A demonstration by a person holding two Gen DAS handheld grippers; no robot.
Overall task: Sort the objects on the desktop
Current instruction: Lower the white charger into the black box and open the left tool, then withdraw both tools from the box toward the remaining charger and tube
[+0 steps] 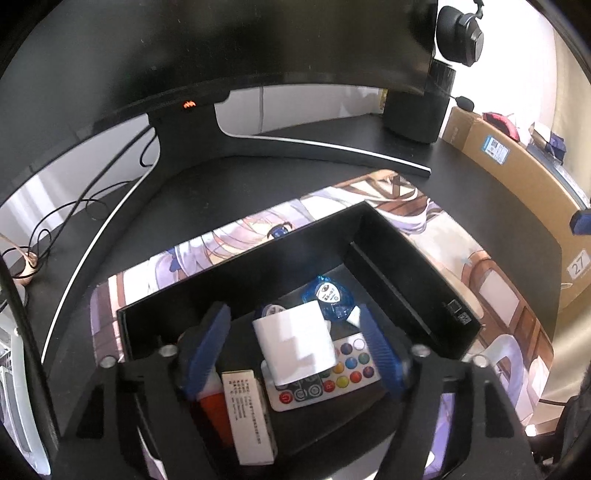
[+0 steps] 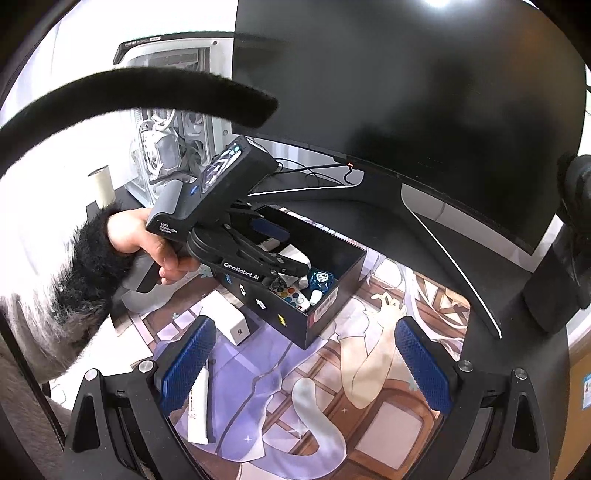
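Inside the black box (image 1: 413,280) on the printed desk mat (image 1: 491,295), the left gripper (image 1: 295,354) hangs with its two blue fingers (image 1: 207,350) spread wide; one white block (image 1: 295,341) lies between them, touching neither pad as far as the view shows. Under the block lies one white remote control (image 1: 347,373) with coloured buttons. Beside it at the near left stands one white carton with printed text (image 1: 251,417) against one orange item (image 1: 212,410), its type not legible. Farther in lies one blue transparent case (image 1: 328,295).

The right gripper (image 2: 303,369) hovers over the mat outside the box, fingers (image 2: 424,369) wide apart and holding nothing. Near its left finger lies one white tube (image 2: 199,406); beyond it, one white charger block (image 2: 229,321) stands just beside the box. Farther back, one curved monitor (image 1: 184,48) stands on the desk (image 1: 480,192), with one headset (image 1: 460,35) hanging at its right and one white PC case (image 2: 162,155) at the left.
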